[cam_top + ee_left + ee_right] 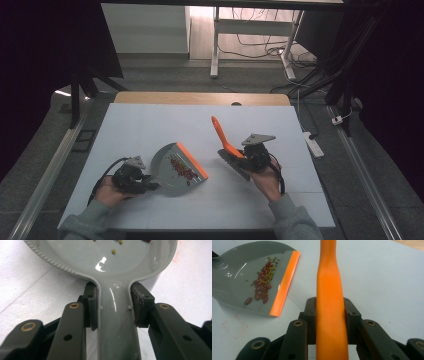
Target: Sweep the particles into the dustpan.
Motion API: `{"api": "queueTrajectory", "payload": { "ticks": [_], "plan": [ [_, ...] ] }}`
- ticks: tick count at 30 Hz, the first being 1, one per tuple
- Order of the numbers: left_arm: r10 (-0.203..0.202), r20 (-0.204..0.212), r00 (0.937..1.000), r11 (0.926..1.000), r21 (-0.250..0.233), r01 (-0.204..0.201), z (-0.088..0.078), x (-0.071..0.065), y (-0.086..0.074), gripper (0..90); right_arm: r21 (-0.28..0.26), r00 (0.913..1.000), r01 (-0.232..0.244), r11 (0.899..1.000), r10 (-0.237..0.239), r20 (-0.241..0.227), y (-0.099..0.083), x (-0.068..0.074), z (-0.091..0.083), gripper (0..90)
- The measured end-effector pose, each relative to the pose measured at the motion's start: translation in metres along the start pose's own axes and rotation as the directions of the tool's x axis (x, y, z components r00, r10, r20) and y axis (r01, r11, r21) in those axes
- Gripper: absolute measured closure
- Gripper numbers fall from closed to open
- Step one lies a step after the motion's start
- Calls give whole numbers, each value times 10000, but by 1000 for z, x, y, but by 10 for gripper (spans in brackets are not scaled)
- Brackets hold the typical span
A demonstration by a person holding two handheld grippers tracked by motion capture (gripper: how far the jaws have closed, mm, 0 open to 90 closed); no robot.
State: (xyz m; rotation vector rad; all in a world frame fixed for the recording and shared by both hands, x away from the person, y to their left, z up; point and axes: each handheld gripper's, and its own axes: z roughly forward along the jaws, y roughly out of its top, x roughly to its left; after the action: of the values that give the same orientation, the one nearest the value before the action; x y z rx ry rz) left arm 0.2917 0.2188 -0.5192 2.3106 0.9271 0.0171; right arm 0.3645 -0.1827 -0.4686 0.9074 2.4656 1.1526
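We've got the left gripper [150, 187] pinching the grey dustpan [172, 167] by its handle, pan resting on the white table [150, 130] with red and green beans [182, 170] piled near its orange lip. Our right gripper [239, 156] clamps the orange brush [224, 137] handle, brush tilted just right of the pan.

My right hand-held gripper [330, 322] has its black jaws clamped on the orange brush handle [329, 290], which runs straight up the middle; to the upper left I see the grey dustpan [239, 272] lying on the pale surface [382, 277], its orange lip [285, 282] nearest the handle; red beans [262, 287] and small green ones [271, 270] sit inside it.
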Motion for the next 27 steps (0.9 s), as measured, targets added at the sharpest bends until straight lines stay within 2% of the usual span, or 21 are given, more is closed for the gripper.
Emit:
{"api": "queueTrajectory", "payload": {
  "ticks": [6,13,20,24,27],
  "plan": [
    [-278,-91,9996,9987,-428,274,-4,-2,-2,619,-110,10000,-37,9999,37,7,-7,-6,-12,705],
    [-647,-233,9976,9939,-915,623,-9,-4,-4,620,-216,9997,-214,9995,217,129,-13,-15,-23,705],
    [-851,-214,9961,9893,-1205,820,-13,-5,-6,620,-228,9995,-270,9994,273,150,-17,-19,-31,705],
    [-1090,-263,9937,9844,-1415,1043,-15,-5,-8,619,-211,9996,-279,9994,281,98,-19,-20,-33,705],
    [-1371,-317,9900,9778,-1640,1302,-16,-6,-9,619,-210,9995,-316,9993,316,36,-19,-20,-34,705]
  ]
}}
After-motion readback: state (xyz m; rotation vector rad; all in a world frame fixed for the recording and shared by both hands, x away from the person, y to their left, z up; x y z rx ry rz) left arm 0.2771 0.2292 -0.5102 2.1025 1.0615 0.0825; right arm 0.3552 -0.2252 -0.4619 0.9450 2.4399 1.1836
